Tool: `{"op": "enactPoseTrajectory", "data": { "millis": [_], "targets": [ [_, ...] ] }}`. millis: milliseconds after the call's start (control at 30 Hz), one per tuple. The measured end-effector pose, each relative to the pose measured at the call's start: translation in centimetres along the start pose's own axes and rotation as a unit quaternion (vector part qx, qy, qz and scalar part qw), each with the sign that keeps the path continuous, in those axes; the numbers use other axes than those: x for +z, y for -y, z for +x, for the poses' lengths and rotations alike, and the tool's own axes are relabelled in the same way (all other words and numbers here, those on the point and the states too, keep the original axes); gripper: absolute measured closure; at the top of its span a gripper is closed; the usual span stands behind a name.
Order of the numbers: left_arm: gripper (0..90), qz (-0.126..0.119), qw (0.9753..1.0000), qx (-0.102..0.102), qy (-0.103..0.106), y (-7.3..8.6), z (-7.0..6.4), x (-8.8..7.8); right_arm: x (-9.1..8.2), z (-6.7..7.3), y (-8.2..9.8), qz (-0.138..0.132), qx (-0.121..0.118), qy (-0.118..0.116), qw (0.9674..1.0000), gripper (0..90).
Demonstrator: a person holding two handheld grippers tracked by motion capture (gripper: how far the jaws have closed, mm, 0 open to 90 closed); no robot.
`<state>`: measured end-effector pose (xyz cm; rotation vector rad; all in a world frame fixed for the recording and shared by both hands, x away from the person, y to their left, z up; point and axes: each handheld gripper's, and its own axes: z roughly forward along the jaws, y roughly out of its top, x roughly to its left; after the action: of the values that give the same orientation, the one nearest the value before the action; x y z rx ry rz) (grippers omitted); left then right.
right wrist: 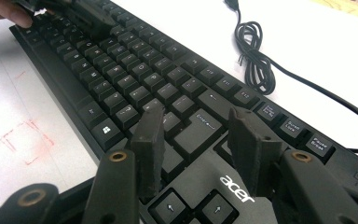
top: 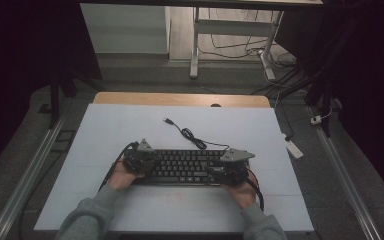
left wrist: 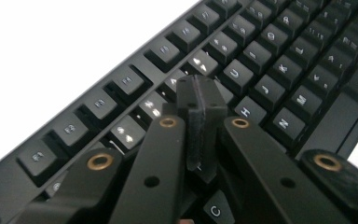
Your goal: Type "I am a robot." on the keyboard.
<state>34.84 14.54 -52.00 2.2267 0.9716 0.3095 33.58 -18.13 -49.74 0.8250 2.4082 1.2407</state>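
We see the keyboard (top: 185, 166) lying on the table (top: 130, 130), a little nearer our edge than the far one and about midway across. Its cable (top: 192, 136) runs off behind it, coiling just beyond the back edge, with the plug (top: 168, 120) farther back and to the left. The left gripper (top: 139, 159) sits over the keyboard's left end, its tips down among the letter keys. The right gripper (top: 228, 167) sits over the right end, above the Enter and arrow keys. A marked square (right wrist: 25, 140) lies on the table just in front of the keyboard.
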Motion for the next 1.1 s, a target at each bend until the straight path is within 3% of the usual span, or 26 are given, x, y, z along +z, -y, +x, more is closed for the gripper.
{"op": "enactPoseTrajectory", "data": {
  "millis": [133, 233, 433, 600, 800, 1100],
  "targets": [
    [88.9, -0.013, 0.9999, -0.001, -0.001, -0.1, 0.0, -0.5, 0.0, 0.0, 0.0, 0.0, -0.001, 0.001, 1.0, 56.1],
    [82.0, -0.039, 0.9992, -0.008, -0.001, -0.2, 0.1, -1.4, 0.0, 0.0, 0.0, -0.002, 0.0, 0.001, 1.0, 56.0],
    [55.0, -0.076, 0.9967, -0.027, -0.012, 0.1, 0.3, -3.7, 0.1, -0.2, 0.1, 0.002, 0.0, 0.0, 1.0, 55.6],
    [37.2, -0.078, 0.9962, -0.036, -0.011, 0.7, 0.4, -5.1, 0.1, -0.2, 0.2, 0.001, 0.001, -0.002, 1.0, 55.5],
    [29.9, -0.073, 0.9959, -0.052, -0.011, 2.0, 0.6, -5.9, 0.1, -0.2, 0.1, 0.001, 0.0, -0.002, 1.0, 55.4],
    [27.5, -0.07, 0.9956, -0.062, -0.011, 2.8, 0.9, -6.5, -0.1, -0.3, 0.1, -0.005, -0.002, 0.001, 1.0, 55.4]
  ]
}}
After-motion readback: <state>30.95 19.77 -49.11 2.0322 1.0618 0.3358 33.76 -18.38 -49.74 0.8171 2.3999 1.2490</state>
